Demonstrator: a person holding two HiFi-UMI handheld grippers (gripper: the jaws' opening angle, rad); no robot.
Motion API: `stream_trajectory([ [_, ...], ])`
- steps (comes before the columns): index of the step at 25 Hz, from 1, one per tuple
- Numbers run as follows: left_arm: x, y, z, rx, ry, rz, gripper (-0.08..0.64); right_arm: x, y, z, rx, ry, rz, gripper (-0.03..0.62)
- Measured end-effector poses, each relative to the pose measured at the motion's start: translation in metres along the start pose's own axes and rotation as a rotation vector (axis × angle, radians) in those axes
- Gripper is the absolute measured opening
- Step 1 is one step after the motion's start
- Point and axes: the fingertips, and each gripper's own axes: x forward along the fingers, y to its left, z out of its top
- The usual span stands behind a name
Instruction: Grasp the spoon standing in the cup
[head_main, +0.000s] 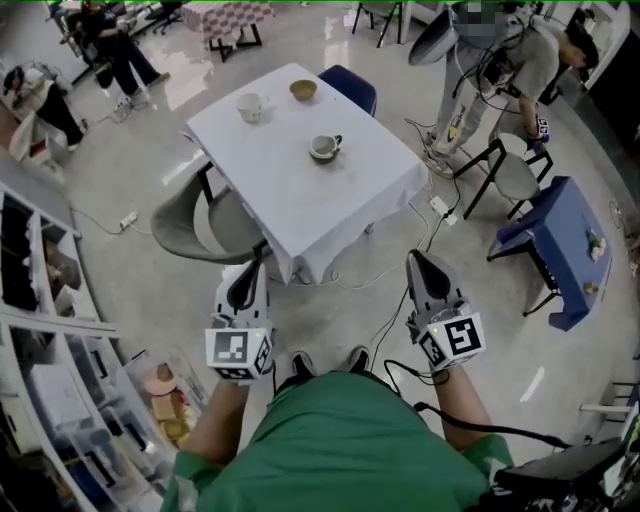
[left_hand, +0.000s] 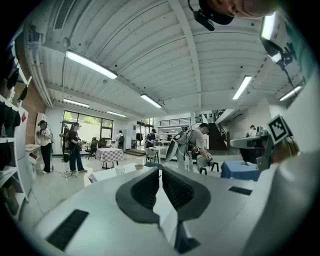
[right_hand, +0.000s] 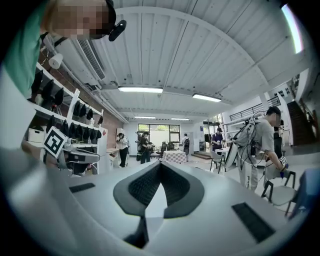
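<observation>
Head view shows the left gripper (head_main: 243, 275) and right gripper (head_main: 420, 262) both closed and empty, short of the cloth-draped table (head_main: 290, 200), with mug (head_main: 250, 106), bowl (head_main: 303, 90) and saucered cup (head_main: 325, 148) well ahead. The spoon is too small to make out, so a reach may choose the wrong smooth, round vessel and tip it.

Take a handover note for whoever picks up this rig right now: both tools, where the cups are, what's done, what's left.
Tools: the left tool is shut and empty, and the right tool is shut and empty. Both are held low, short of the table.
Things: on the white cloth stand a white cup at the far left, a bowl beside it, and a cup on a saucer nearer the middle. The spoon is too small to make out from here.
Done: nothing grasped.
Left: step closer, find the cup holding the spoon, open a tool, grasp it.
</observation>
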Motion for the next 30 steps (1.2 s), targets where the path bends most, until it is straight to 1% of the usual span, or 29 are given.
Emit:
stream_trajectory([
  [7, -0.012, 0.042, -0.015, -0.005, -0.003, -0.005, 0.035, 0.018, 0.006, -0.006, 0.033, 0.001, -0.07, 0.014],
  [10, -0.009, 0.06, -0.019, -0.012, 0.005, -0.021, 0.035, 0.029, 0.018, -0.007, 0.032, 0.005, -0.05, 0.014],
  [14, 0.0, 0.072, -0.024, -0.015, 0.036, -0.052, 0.035, 0.043, 0.031, -0.01, 0.05, 0.051, -0.013, 0.014],
  [17, 0.013, 0.078, -0.027, -0.017, 0.044, -0.071, 0.035, 0.053, 0.03, -0.018, 0.043, 0.08, -0.022, 0.014],
  [19, 0.028, 0.08, -0.028, -0.018, 0.05, -0.078, 0.035, 0.065, 0.02, -0.023, 0.081, 0.072, -0.043, 0.014],
  [22, 0.054, 0.079, -0.027, -0.008, 0.055, -0.094, 0.035, 0.087, -0.002, -0.029, 0.187, 0.041, -0.052, 0.014],
  [24, 0.068, 0.077, -0.028, 0.012, 0.059, -0.102, 0.035, 0.101, -0.016, -0.039, 0.237, 0.038, -0.055, 0.014],
  [30, 0.128, 0.081, -0.024, 0.035, 0.087, -0.066, 0.035, 0.16, -0.063, -0.061, 0.364, 0.035, -0.014, 0.014],
])
